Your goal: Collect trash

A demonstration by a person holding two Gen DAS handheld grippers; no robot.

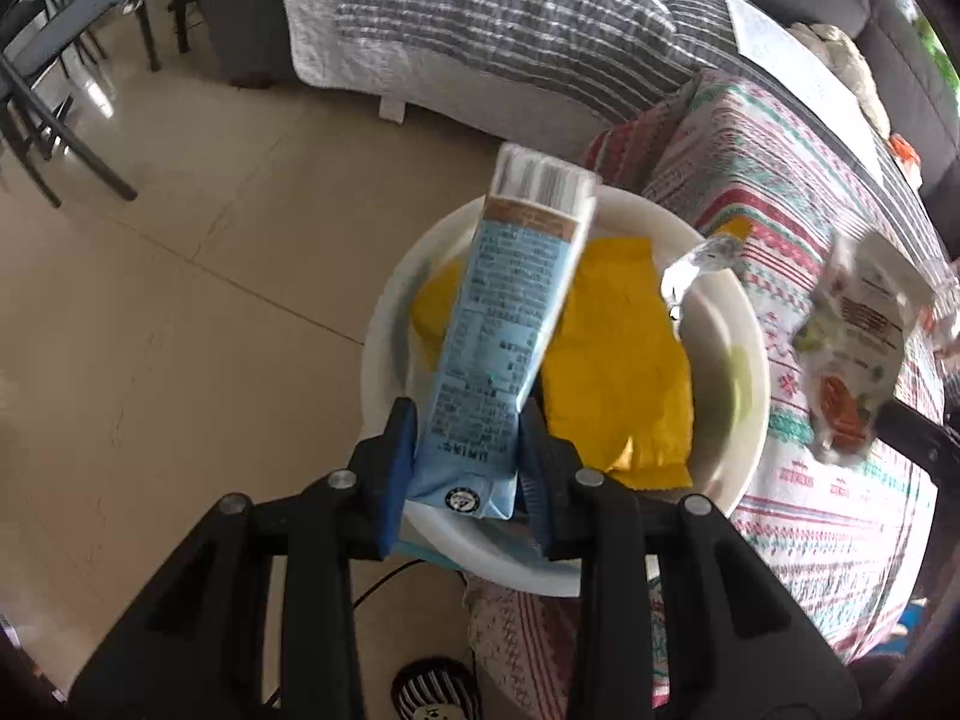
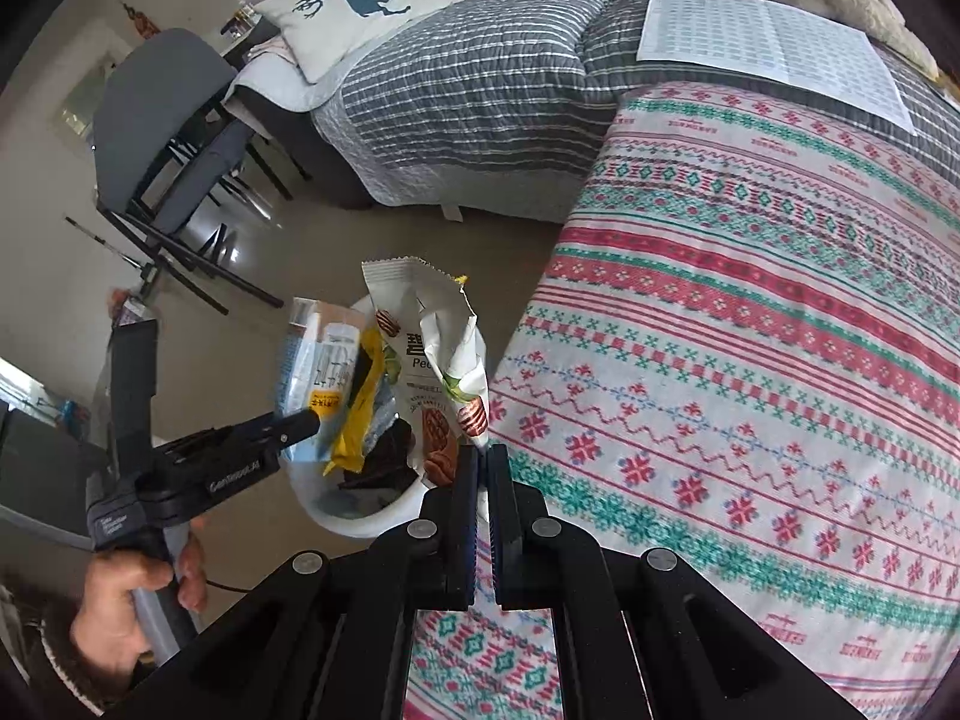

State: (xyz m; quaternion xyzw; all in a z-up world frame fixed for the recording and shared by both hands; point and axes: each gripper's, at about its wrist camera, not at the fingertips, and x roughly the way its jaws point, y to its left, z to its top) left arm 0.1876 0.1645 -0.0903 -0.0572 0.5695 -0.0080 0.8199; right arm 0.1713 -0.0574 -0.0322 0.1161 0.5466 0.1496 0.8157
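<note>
My left gripper [image 1: 465,432] is shut on a light blue drink carton [image 1: 504,324], held upright just above a white bin [image 1: 384,360]. Yellow wrappers [image 1: 624,360] lie inside the bin. My right gripper [image 2: 483,450] is shut on the bottom edge of a white nut snack wrapper [image 2: 441,360], which stands up beside the bin's rim [image 2: 360,525]. In the left wrist view that wrapper [image 1: 852,348] hangs at the right over the table edge. The right wrist view shows the left gripper [image 2: 300,420] with the carton [image 2: 318,360] over the bin.
A table under a red, green and white patterned cloth [image 2: 750,390] fills the right side. Behind it stands a sofa with a grey striped cover [image 2: 480,90] and a sheet of paper [image 2: 768,42]. Dark chairs [image 2: 168,150] stand on the tiled floor [image 1: 180,300] at left.
</note>
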